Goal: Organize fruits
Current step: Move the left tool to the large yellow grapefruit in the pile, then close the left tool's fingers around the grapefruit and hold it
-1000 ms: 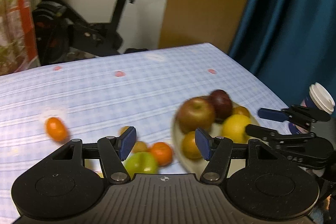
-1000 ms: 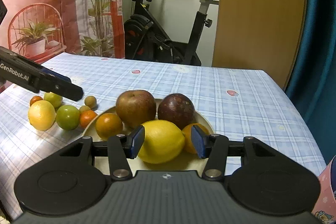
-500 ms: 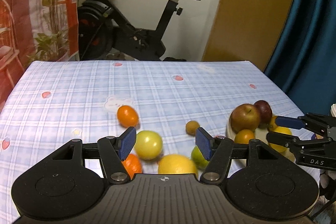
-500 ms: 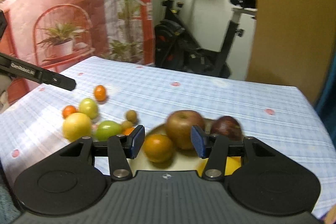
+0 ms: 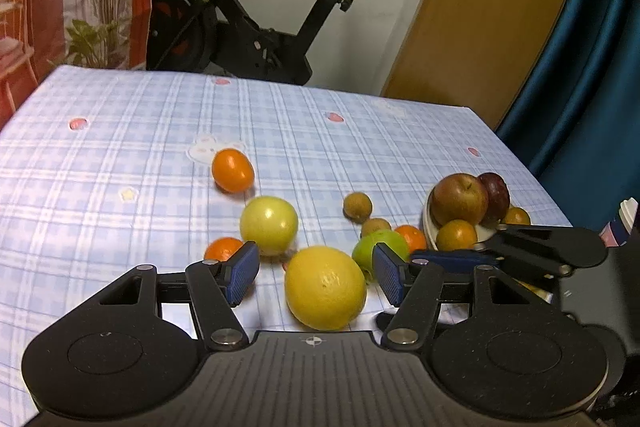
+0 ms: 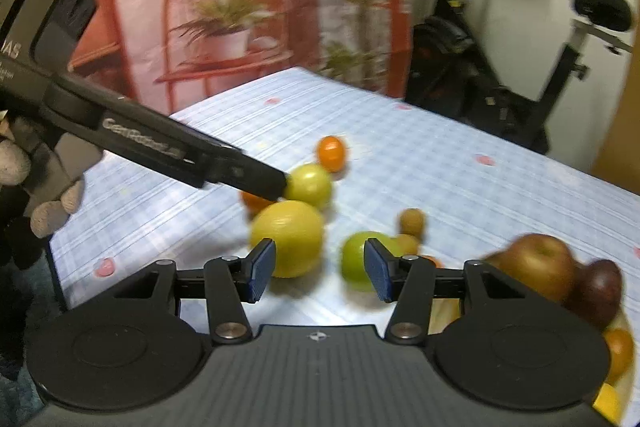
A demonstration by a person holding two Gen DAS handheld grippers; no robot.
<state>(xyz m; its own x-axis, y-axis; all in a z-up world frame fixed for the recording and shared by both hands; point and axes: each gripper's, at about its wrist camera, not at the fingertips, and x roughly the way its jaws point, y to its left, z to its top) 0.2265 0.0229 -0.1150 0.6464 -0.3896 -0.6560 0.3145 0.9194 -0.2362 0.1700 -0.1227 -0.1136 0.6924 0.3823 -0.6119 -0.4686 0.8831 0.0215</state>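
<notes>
Fruits lie loose on the checked tablecloth [image 5: 120, 155] and heaped in a bowl [image 5: 430, 227] at the right. The left gripper [image 5: 314, 277] stands partly open with a big yellow citrus [image 5: 325, 287] between its pads — no pad presses it. The right gripper [image 6: 318, 269] is parted too, empty, with a green fruit [image 6: 356, 261] just beyond its right pad. Nearby sit a yellow-green apple [image 5: 269, 225], a far orange [image 5: 232, 171] and small brown fruits [image 5: 357, 205]. In the bowl — a red apple [image 5: 459, 199].
</notes>
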